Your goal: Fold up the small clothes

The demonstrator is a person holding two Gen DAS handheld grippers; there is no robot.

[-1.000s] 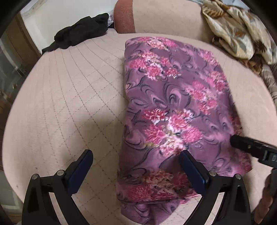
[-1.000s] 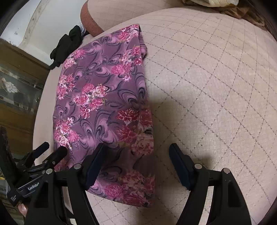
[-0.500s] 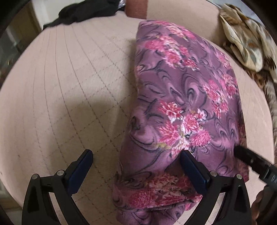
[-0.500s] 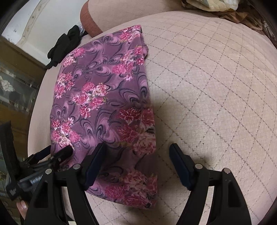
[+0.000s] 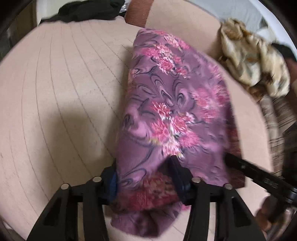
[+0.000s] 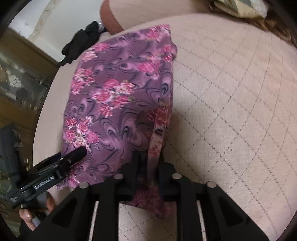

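A purple garment with pink flowers (image 5: 172,103) lies lengthwise on the pale quilted cushion (image 5: 55,92). My left gripper (image 5: 146,178) is shut on its near left corner, with cloth bunched between the jaws. My right gripper (image 6: 148,166) is shut on the garment (image 6: 118,96) at its near right corner. The near edge is raised off the cushion. The right gripper also shows at the right of the left wrist view (image 5: 246,166). The left gripper shows at the lower left of the right wrist view (image 6: 55,166).
A black garment (image 5: 87,11) lies at the far left by a rust-coloured bolster (image 5: 137,13). A beige patterned cloth heap (image 5: 254,59) sits at the far right. A dark wooden cabinet (image 6: 16,83) stands beyond the cushion's left edge.
Both grippers were open over the garment's near corners. Both have closed on the cloth and lifted the near edge.
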